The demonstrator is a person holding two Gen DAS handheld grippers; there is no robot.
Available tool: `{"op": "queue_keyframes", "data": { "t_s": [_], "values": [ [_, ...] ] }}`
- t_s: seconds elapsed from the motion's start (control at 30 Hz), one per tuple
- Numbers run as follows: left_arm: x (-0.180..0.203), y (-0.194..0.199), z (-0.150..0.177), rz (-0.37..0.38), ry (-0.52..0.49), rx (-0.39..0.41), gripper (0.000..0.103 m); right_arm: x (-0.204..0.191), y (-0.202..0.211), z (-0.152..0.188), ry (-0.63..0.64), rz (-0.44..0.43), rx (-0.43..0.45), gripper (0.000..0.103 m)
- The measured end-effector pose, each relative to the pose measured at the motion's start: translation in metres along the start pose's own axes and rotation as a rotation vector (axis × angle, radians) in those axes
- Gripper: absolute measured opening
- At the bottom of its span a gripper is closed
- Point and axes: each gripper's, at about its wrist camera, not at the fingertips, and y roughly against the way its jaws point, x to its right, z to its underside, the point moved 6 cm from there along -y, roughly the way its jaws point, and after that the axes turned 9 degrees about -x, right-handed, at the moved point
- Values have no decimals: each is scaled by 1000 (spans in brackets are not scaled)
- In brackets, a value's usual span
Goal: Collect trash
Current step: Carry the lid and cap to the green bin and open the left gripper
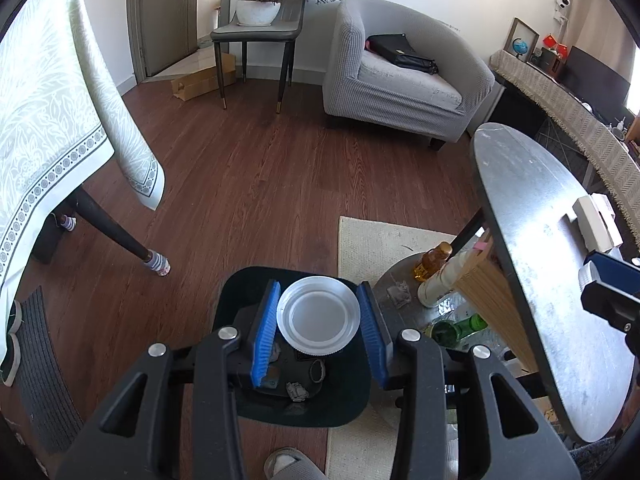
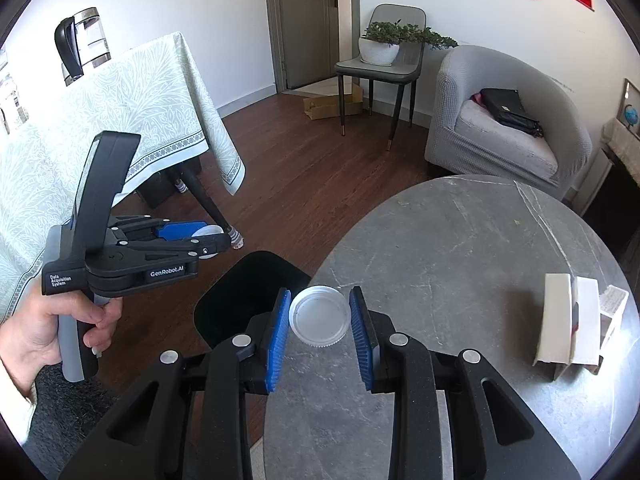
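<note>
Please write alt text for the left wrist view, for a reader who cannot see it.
The left hand-held gripper holds a round white plastic lid between its blue pads, directly above an open black trash bin on the wooden floor. Right of it stands a round grey table.

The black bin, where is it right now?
The black bin sits on the floor right under the left gripper, beside the round table.
</note>
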Motion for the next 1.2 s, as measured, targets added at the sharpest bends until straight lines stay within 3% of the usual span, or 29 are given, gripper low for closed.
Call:
{"op": "queue_keyframes", "data": {
  "t_s": [0.43, 0.8, 0.9, 0.97, 1.2],
  "values": [
    [-59, -52, 32, -70, 32, -150, 42, -57, -21, -30, 49, -63, -8, 30],
    [-74, -85, 50, -63, 10, -255, 42, -86, -67, -38, 60, -90, -71, 30],
    [-78, -85, 52, -67, 5, -252, 46, -90, -80, -40, 58, -93, -84, 30],
    [-82, -85, 53, -68, 11, -247, 57, -92, -89, -41, 51, -99, -95, 30],
    [-101, -71, 51, -72, 41, -214, 57, -96, -116, -41, 36, -97, -132, 30]
  ]
}}
